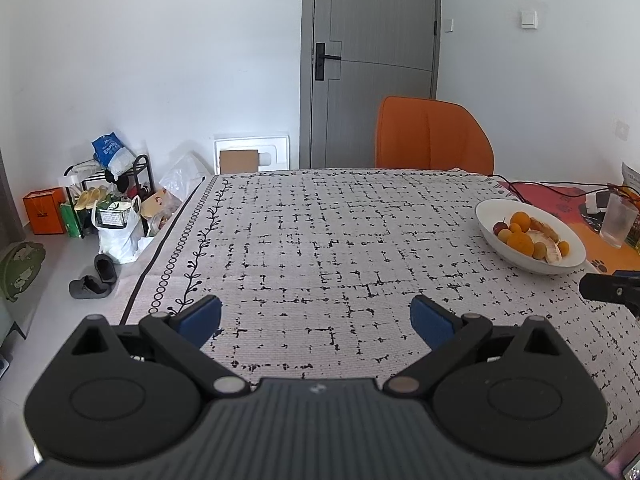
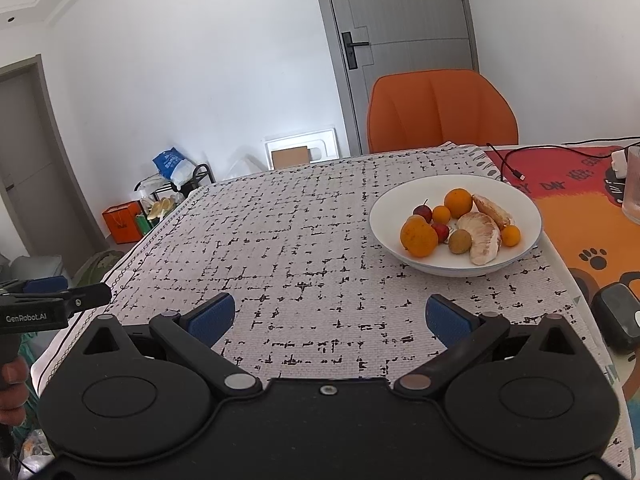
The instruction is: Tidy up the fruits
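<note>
Both grippers, left gripper (image 1: 316,318) and right gripper (image 2: 330,316), are hovering spread wide, gripping nothing, over the patterned tablecloth (image 2: 288,240); the white fruit bowl (image 2: 384,208) is sitting ahead-right of each.

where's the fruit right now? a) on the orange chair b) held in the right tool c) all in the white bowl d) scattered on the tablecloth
c: the oranges, pomelo segments and small red fruits all sit inside the white bowl, and both the right tool and left tool are open with nothing in them.
</note>
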`<state>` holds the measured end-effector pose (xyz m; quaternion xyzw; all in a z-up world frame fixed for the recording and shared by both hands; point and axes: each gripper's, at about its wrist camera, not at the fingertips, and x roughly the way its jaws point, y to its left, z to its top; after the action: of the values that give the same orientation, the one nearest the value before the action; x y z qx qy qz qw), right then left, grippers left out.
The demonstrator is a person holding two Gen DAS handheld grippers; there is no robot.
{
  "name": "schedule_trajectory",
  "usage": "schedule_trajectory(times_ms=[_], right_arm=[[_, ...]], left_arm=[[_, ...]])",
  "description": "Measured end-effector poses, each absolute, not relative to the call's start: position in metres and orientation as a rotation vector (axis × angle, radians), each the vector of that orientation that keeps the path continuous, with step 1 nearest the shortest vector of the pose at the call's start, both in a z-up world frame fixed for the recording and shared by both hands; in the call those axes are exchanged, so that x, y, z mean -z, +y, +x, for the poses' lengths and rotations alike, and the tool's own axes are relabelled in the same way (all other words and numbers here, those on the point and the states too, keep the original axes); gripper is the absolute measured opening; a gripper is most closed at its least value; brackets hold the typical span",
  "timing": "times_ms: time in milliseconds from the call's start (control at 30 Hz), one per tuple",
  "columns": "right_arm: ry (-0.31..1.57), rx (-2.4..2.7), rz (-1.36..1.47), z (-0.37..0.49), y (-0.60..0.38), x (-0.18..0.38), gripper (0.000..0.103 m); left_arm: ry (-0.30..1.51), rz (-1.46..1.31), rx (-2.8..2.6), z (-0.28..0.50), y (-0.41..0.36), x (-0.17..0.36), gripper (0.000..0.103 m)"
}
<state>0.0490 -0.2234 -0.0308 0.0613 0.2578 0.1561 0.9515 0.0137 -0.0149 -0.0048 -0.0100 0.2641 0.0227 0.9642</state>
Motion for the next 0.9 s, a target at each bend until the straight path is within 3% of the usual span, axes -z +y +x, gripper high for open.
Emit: schedule_trajectory(times_ms=[900], right_arm=[[0.522, -0.324, 0.120, 0.0479, -0.2192, 0.0321, 0.103]], left_arm=[[0.538, -0.022, -0.048, 0.0124, -0.0147, 0.0037, 0.100]])
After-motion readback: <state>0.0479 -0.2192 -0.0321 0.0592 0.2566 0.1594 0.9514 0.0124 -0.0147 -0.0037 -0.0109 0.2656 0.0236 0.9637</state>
